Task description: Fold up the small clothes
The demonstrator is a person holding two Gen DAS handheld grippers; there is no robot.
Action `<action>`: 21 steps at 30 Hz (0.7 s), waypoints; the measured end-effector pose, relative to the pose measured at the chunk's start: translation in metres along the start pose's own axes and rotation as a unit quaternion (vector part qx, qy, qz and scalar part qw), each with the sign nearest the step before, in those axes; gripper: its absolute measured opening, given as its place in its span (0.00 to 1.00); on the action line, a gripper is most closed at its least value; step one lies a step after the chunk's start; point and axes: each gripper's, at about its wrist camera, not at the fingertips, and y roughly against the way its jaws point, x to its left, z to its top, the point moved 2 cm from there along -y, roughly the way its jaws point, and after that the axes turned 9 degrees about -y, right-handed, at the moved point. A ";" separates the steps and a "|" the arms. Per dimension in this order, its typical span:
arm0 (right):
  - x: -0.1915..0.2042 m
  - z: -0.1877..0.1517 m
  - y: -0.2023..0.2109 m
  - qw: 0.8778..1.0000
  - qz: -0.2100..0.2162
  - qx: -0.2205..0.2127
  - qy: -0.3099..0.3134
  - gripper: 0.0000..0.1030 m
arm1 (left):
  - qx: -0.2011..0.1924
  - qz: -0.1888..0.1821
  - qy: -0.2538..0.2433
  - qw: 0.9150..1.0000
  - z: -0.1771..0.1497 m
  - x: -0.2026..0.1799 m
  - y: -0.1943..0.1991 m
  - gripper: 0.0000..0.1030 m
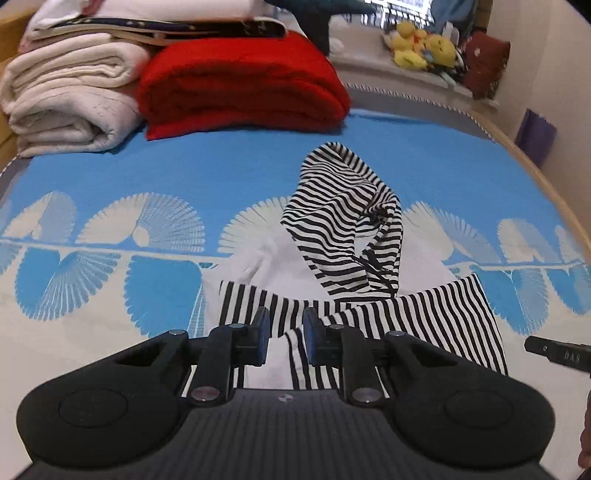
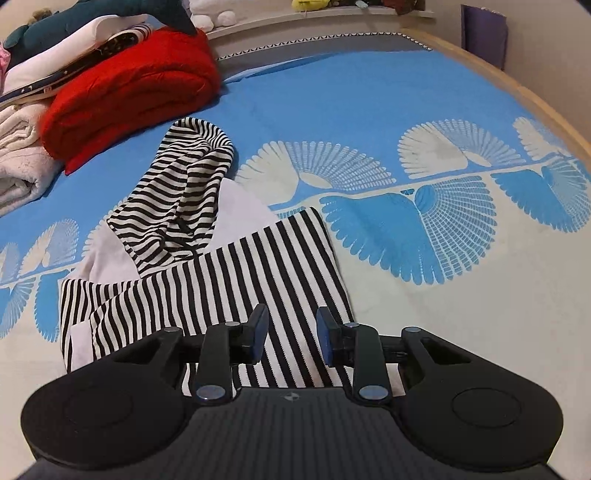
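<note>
Red blanket (image 1: pixel 240 81) and white quilt (image 1: pixel 70 96) beyond striped hoodie (image 1: pixel 343 236)

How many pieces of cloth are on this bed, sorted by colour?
Black-and-white striped hooded garment: 1
Red folded blanket: 1
Cream folded blanket: 1
White folded cloth with dark starry trim, on top of the pile: 1
Blue patterned bedspread: 1
Total: 5
</note>
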 end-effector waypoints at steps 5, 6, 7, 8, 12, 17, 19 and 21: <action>-0.002 0.002 -0.001 1.000 0.007 0.007 -0.003 0.21 | 0.013 -0.011 -0.011 1.000 0.053 -0.010 -0.034 0.21; -0.002 0.003 -0.001 1.000 0.011 0.009 0.000 0.20 | 0.020 -0.011 -0.013 1.000 0.064 -0.012 -0.047 0.21; -0.003 0.003 0.000 1.000 0.012 0.008 0.002 0.19 | 0.026 -0.011 -0.019 0.999 0.075 -0.016 -0.060 0.21; -0.003 0.004 0.000 1.000 0.012 0.008 0.004 0.18 | 0.030 -0.011 -0.025 0.999 0.085 -0.019 -0.073 0.21; -0.005 0.007 -0.005 1.000 0.014 0.014 0.003 0.15 | 0.037 -0.008 -0.026 0.999 0.125 -0.024 -0.131 0.21; -0.006 0.005 -0.019 0.999 -0.014 0.025 0.036 0.15 | 0.024 0.044 -0.057 0.997 0.168 -0.035 -0.211 0.21; -0.009 0.004 -0.028 0.998 -0.029 0.034 0.042 0.15 | 0.023 0.046 -0.053 0.997 0.180 -0.039 -0.242 0.21; -0.011 0.004 -0.035 0.998 -0.033 0.044 0.039 0.15 | 0.022 0.048 -0.052 0.997 0.191 -0.045 -0.272 0.21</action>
